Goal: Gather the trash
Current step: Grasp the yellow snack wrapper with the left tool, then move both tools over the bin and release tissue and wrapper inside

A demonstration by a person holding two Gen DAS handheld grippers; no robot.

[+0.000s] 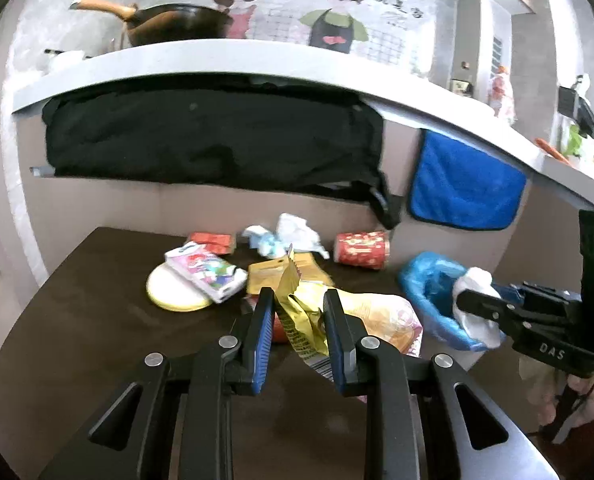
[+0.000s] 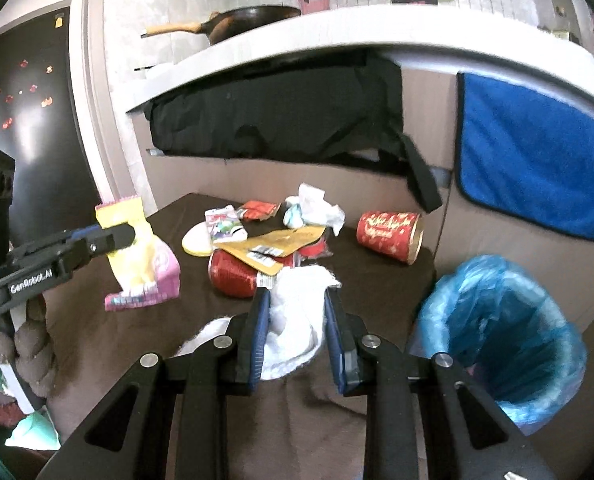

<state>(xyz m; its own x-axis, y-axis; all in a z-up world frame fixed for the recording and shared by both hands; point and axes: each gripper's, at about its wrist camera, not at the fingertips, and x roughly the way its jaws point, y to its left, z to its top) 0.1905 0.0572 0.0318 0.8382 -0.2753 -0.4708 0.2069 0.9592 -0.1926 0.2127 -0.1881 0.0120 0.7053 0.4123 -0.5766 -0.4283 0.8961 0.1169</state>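
Note:
My left gripper (image 1: 299, 300) is shut on a yellow and pink snack wrapper (image 1: 303, 316), held above the dark table (image 1: 97, 292). From the right wrist view the same wrapper (image 2: 137, 256) hangs from the left gripper (image 2: 127, 236). My right gripper (image 2: 297, 300) is shut on a crumpled white tissue (image 2: 297, 320); in the left wrist view that tissue (image 1: 475, 304) hangs over the blue-lined bin (image 1: 429, 280). The bin (image 2: 501, 320) stands at the table's right edge.
Litter on the table: a red paper cup (image 2: 391, 236) on its side, a red can (image 2: 233, 276), a yellow pouch (image 2: 277, 246), crumpled tissues (image 2: 317, 210), a colourful packet (image 1: 207, 274) on a yellow lid (image 1: 173, 294), small red sachets (image 1: 213, 242). A blue towel (image 2: 537, 168) hangs behind.

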